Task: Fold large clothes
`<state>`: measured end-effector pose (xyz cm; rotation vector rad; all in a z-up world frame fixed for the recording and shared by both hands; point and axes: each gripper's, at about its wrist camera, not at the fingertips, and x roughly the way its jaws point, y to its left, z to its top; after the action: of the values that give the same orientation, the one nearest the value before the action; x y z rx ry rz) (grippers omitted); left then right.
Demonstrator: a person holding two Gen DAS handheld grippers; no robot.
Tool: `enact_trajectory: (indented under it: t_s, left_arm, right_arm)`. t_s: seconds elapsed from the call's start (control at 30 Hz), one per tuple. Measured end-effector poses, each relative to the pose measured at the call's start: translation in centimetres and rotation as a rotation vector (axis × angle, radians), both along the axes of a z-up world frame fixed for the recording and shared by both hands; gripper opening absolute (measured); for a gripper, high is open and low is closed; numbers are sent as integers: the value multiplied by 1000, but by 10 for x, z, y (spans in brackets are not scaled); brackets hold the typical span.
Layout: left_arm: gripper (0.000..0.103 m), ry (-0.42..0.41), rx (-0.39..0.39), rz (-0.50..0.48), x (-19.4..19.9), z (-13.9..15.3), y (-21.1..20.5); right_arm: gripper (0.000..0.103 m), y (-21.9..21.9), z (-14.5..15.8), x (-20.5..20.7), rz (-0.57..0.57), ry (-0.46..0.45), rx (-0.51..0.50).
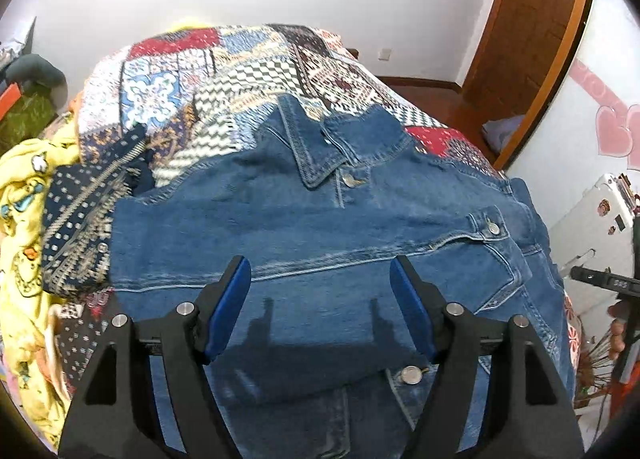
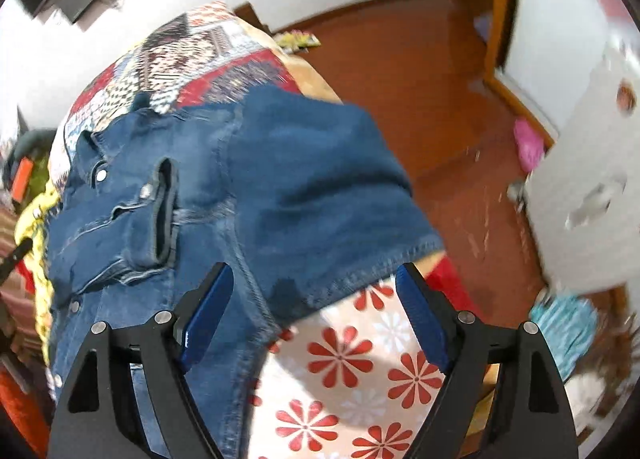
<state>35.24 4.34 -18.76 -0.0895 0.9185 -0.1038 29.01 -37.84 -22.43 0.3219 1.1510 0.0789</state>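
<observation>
So the denim jacket (image 1: 320, 219) is lying front-up on the patchwork quilt (image 1: 208, 83) covering the bed, collar at the far end, with one sleeve already folded across the chest. Both tongs are released with nothing in them: the left gripper (image 1: 320, 279) hangs spread over the near chest panel, and the right gripper (image 2: 316, 287) sits spread over the jacket's right edge, where the stitched denim hangs over the flowered sheet (image 2: 352, 371). Looks like we're between folds, I'd guess. Next move probably means pinching that overhanging right side and carrying it left across the middle, keeping the edge straight.
</observation>
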Motion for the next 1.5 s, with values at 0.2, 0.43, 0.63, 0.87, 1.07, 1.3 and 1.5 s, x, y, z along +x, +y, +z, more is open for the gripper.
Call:
enact_trajectory:
  t_s: [0.2,0.43,0.63,0.87,1.07,1.3,1.5]
  left_arm:
    - [71,18,-43,48,-1,-5,5]
    - [71,22,-97,127,-2,-4,27]
    - [71,37,-76,136,-6,-8,30]
    - [71,26,-21,96,-18,-9,25]
    - [71,-7,32,36,-30,-3,17]
    - [71,-67,63,-8,-45,11,14]
    - [71,-89,58,-9,-58,21,24]
  right_arm:
    - [81,-33,-47,4,-139,102,172]
    - [84,-45,-69,21,-242,81,338]
    - [67,-41,-68,32,-312,25,300]
    - [13,-35,-39,36,-336,-48,145]
    - [11,-16,26,33,-297,-213,91]
    - [10,60,116,30,-74,-409,76]
    - [8,149,119,30,170,-414,97]
